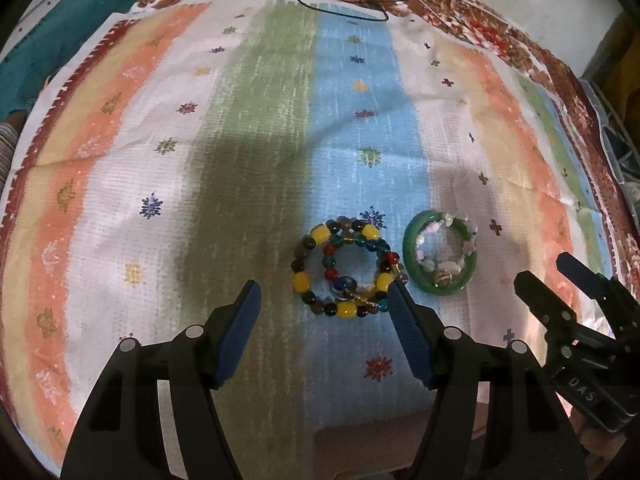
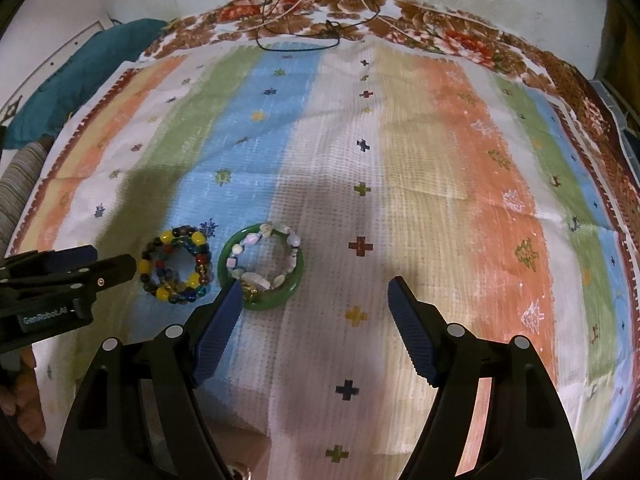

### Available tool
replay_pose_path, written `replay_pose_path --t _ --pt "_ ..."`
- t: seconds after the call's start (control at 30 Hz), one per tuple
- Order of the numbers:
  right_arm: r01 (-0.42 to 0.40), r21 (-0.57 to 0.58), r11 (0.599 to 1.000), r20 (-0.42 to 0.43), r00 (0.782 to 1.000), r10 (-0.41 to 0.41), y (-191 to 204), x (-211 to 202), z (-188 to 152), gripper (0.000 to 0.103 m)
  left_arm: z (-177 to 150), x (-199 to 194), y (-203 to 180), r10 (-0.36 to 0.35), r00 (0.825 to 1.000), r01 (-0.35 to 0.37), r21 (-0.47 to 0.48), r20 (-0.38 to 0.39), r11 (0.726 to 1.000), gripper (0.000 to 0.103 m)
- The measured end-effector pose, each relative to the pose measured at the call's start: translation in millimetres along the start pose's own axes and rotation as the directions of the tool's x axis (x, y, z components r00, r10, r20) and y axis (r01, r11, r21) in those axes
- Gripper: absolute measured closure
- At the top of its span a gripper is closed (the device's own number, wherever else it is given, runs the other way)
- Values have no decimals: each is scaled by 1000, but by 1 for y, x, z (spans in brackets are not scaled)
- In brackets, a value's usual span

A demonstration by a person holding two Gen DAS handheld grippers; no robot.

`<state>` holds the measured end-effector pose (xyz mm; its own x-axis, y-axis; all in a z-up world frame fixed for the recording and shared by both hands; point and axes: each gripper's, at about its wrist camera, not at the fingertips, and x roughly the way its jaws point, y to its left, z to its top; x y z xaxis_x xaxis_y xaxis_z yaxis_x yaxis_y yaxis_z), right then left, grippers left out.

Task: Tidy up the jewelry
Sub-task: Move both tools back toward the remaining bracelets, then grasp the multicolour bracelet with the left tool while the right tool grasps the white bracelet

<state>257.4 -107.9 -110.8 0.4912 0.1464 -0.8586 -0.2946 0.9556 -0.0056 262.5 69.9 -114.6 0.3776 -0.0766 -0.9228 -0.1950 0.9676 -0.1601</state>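
A coil of multicoloured bead bracelets [image 1: 344, 268] with yellow beads lies on the striped cloth [image 1: 200, 184]. Beside it on the right lies a green bangle [image 1: 440, 256] with a pale bead bracelet inside it. My left gripper [image 1: 324, 292] is open and empty, just before the bead coil, its right finger at the coil's near right edge. My right gripper [image 2: 316, 288] is open and empty; its left finger tip sits by the bangle's [image 2: 262, 266] near edge. The bead coil [image 2: 176, 266] lies left of the bangle. Each gripper shows in the other's view, right gripper [image 1: 544, 276], left gripper [image 2: 112, 260].
A black cord necklace [image 1: 360, 4] and a pale string lie at the cloth's far edge, over a floral cloth border [image 2: 440, 28]. A teal cloth [image 2: 80, 68] lies far left. A white wall stands behind.
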Motion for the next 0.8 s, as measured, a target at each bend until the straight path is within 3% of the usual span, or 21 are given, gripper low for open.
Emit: replay_pose_path --t 0.2,0.4,0.8 --pt "15 -10 1000 0 1000 -15 1 9 5 28 5 12 3 -84 996 83 -47 -34 995 47" --pt "25 -20 999 -13 1000 -25 0 20 9 28 7 23 6 -123 991 119 -82 -52 990 57" --pt "34 -20 999 -39 999 -34 2 37 15 29 9 43 5 -123 988 117 -73 -93 990 61"
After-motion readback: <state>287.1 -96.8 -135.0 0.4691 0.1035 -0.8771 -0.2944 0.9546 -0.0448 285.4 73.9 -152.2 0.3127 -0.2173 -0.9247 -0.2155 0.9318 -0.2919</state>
